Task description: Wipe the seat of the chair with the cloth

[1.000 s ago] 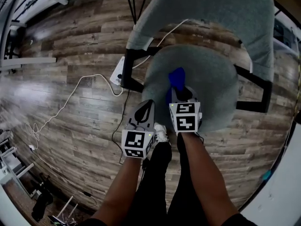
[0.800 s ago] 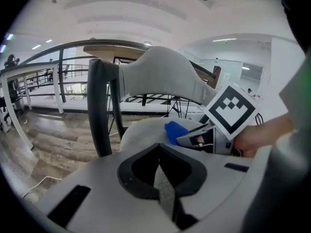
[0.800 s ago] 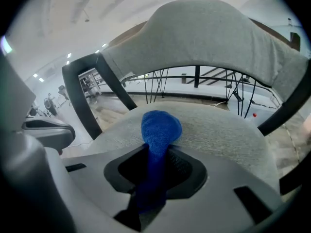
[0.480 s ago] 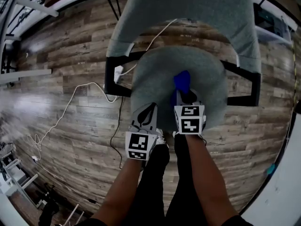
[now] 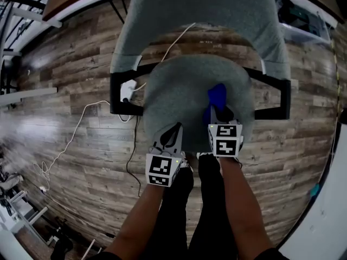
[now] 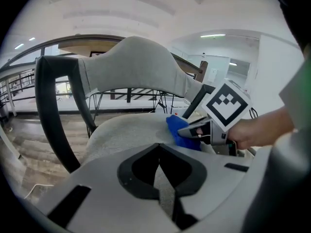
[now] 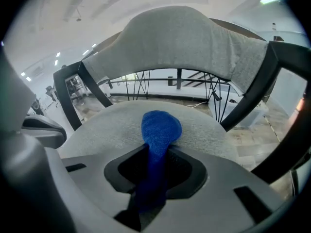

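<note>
The chair has a round grey fabric seat [image 5: 184,91], a curved grey backrest [image 5: 200,15] and black arm frames. My right gripper [image 5: 218,112] is shut on a blue cloth [image 5: 217,95], whose free end lies on the right half of the seat [image 7: 112,125]. In the right gripper view the blue cloth [image 7: 159,130] runs from between the jaws out onto the seat. My left gripper [image 5: 172,134] hovers at the seat's near edge, jaws shut with nothing in them. The left gripper view shows the right gripper [image 6: 204,130] and the cloth [image 6: 180,129] on the seat [image 6: 126,130].
Wood-plank floor [image 5: 65,145] surrounds the chair. A white cable [image 5: 81,118] runs across the floor to a white power strip [image 5: 127,88] by the left arm frame [image 5: 122,93]. Black table legs stand beyond the backrest. My own legs are below the grippers.
The right gripper with the cloth has shifted to the right across the seat. The chair sits more centred in the head view. The left gripper has stayed at the near edge.
</note>
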The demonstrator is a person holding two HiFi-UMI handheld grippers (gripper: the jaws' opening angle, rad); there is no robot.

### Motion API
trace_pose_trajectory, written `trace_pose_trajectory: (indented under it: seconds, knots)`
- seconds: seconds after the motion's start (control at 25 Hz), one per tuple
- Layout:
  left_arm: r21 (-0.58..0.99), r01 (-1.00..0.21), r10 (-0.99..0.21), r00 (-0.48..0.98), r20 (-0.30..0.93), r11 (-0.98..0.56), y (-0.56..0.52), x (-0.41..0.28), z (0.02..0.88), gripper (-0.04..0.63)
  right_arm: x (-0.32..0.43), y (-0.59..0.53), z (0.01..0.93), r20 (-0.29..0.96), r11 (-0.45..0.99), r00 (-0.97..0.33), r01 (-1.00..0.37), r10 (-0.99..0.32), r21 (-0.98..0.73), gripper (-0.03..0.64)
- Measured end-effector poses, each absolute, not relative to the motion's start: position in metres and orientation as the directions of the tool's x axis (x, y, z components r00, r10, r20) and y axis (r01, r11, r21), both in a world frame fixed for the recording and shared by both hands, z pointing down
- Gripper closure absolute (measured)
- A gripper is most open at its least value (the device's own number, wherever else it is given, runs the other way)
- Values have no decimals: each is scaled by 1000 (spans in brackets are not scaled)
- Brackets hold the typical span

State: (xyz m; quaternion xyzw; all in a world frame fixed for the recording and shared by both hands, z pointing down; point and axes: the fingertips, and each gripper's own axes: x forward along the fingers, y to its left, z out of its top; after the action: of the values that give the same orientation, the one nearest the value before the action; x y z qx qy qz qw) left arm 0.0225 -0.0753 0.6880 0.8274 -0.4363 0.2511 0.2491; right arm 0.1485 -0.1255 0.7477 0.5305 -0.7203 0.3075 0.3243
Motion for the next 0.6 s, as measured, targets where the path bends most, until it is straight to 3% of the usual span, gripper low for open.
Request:
trace_pose_trajectory:
  seconds: [0.6]
  knots:
    - [220,-819,-578,539,612,-530,-89,42,688,588,221,-118,745,806,158,-129,-986,-578,-45,515]
